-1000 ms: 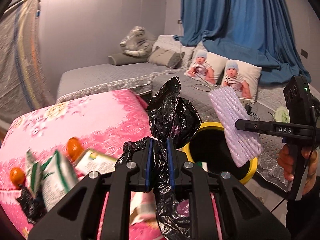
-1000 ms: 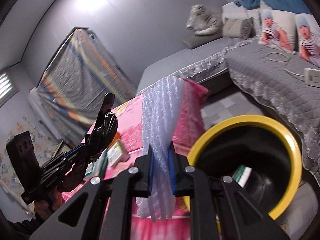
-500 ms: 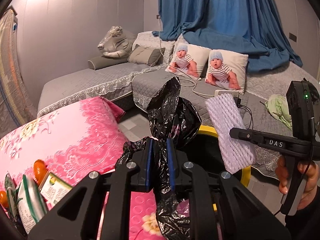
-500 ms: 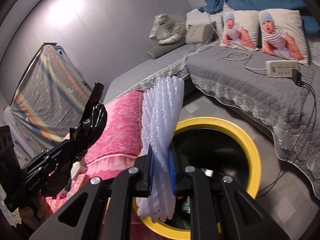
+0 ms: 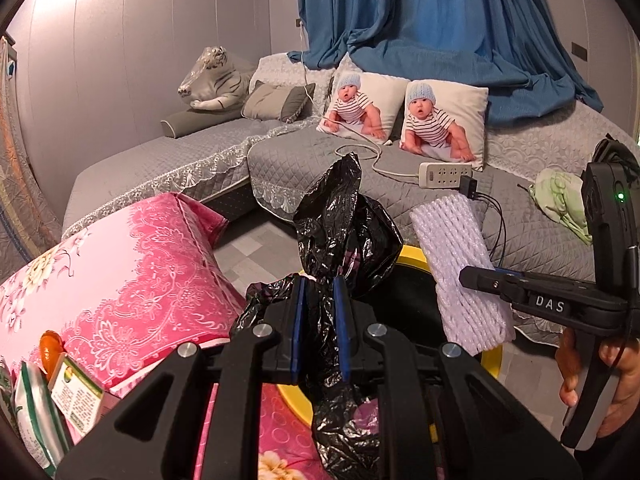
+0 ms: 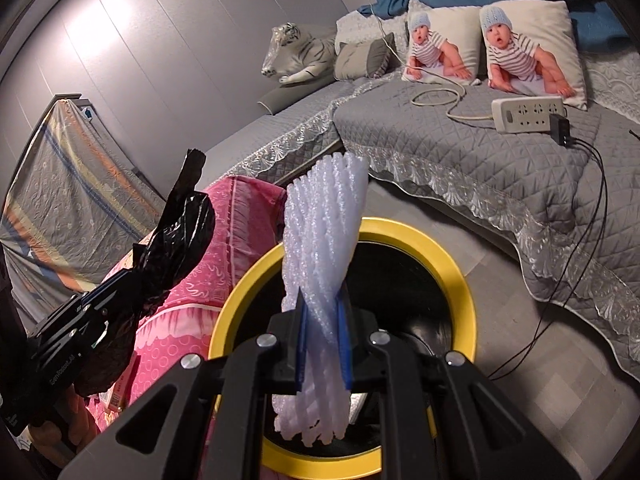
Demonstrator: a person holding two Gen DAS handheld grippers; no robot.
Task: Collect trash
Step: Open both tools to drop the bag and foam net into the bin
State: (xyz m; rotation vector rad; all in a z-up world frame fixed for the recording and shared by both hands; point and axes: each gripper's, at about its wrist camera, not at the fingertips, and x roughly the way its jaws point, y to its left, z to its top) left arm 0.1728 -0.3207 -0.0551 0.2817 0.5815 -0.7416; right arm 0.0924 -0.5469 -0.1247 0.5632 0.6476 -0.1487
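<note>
crinkled black bag (image 5: 344, 236) pinched in left tongs (image 5: 320, 312); ribbed white foam net (image 6: 320, 264) clamped in right tongs (image 6: 323, 340).

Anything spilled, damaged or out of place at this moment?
Nothing spilled or damaged. The left gripper pinches a crumpled black plastic bag, the right gripper a white foam net sleeve above the yellow-rimmed bin. Snack packets lie on the pink cloth.

left gripper (image 5: 320, 312): black, blue pads, silver screws | right gripper (image 6: 323, 334): same
</note>
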